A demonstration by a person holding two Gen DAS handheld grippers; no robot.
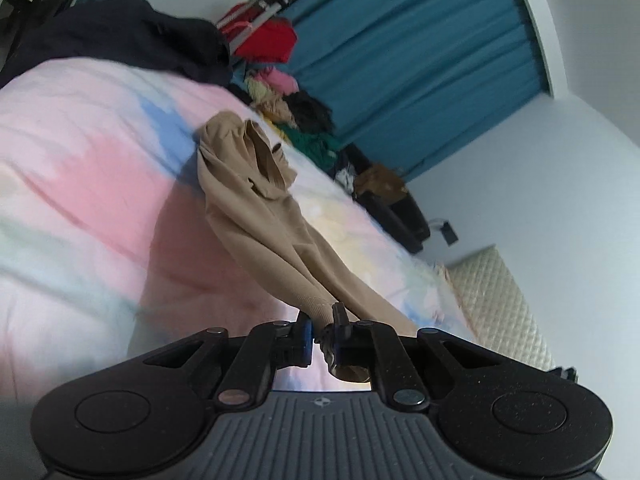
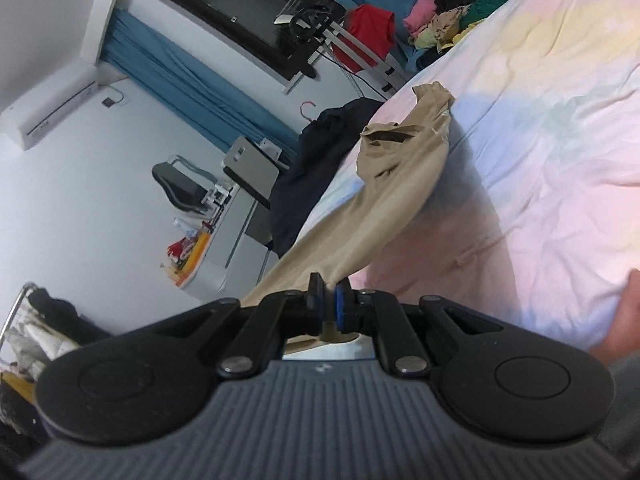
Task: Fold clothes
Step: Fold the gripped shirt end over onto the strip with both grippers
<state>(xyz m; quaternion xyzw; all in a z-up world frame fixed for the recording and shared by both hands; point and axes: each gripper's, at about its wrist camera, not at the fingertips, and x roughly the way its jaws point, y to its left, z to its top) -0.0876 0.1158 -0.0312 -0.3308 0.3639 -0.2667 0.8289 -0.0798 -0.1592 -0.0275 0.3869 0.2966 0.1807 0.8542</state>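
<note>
You have the tan trousers [image 1: 256, 216] pinched at the leg ends, left tool [image 1: 322, 334] and right tool [image 2: 329, 307] each closed on cloth; the waist rests on the bed [image 1: 80, 168]. This looks like the lengthwise fold. Next, carry the hems toward the waist.

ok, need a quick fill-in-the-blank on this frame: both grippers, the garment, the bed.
1. The left gripper is shut on the ____ cloth trousers.
2. The right gripper pinches the ____ garment.
3. The trousers' far end rests on the pastel ____.
4. Behind the bed hangs a ____ curtain.

Missing: tan; same; bedsheet; blue
</note>
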